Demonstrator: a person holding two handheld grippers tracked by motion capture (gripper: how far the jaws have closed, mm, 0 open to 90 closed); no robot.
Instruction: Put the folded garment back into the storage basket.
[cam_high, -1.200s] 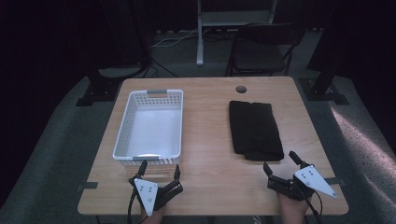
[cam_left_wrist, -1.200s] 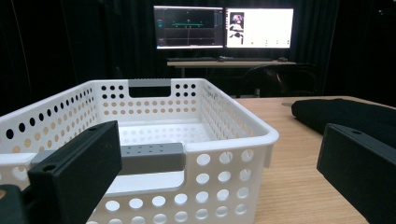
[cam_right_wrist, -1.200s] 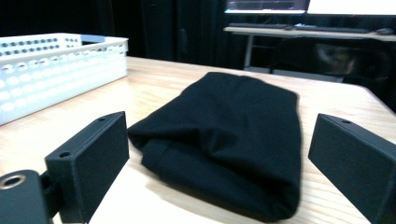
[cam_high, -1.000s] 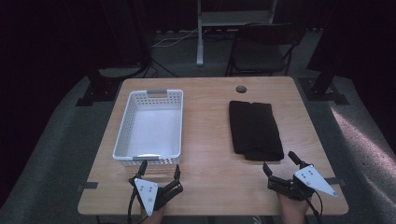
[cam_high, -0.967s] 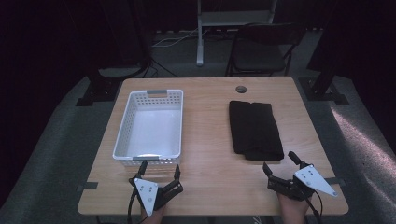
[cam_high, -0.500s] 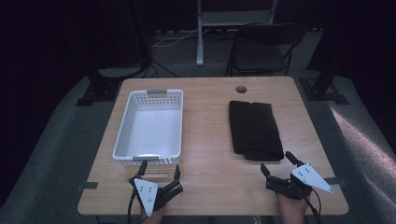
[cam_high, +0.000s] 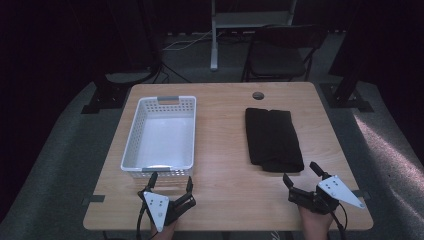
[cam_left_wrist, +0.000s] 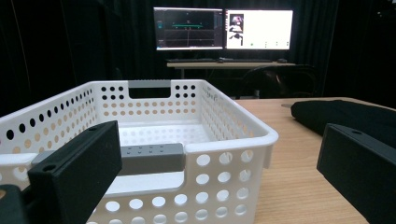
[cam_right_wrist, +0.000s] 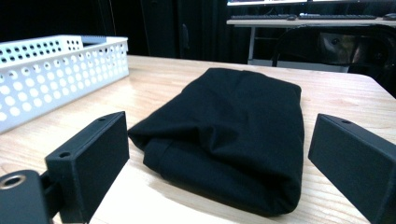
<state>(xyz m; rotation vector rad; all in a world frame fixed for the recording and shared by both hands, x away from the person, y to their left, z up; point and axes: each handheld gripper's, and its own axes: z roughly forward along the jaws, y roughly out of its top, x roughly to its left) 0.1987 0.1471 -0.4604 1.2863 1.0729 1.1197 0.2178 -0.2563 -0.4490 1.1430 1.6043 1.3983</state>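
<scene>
From above, we see a wooden table (cam_high: 225, 150) carrying a white perforated basket (cam_high: 161, 137) on its left half and a folded black cloth (cam_high: 272, 138) on its right half, the two well apart. The left gripper (cam_high: 170, 183) sits at the near edge just in front of the basket's near wall, jaws spread apart and holding nothing. The right gripper (cam_high: 301, 176) sits at the near right, just short of the cloth's near end, its jaws likewise spread wide and empty.

The left gripper view adds what the overhead camera cannot resolve: we read the basket (cam_left_wrist: 154, 140) side-on, with a grey handle strip (cam_left_wrist: 149, 157) set in its near wall and a second grey strip in the far wall, rows of round holes in the sides, and an empty floor. The cloth (cam_left_wrist: 345, 114) appears at the right of this view, beyond the basket's corner.

The right gripper view gives us the cloth (cam_right_wrist: 229, 135) at close range: a rounded fold faces the jaws, layered edges show at its lower left, and the cloth lies between the two jaws without touching either. The basket (cam_right_wrist: 56, 79) stands off to the left.

Two lit monitors (cam_left_wrist: 223, 29) on a desk show behind the table in the left gripper view; a chair (cam_high: 277, 55) shows in the high view.
</scene>
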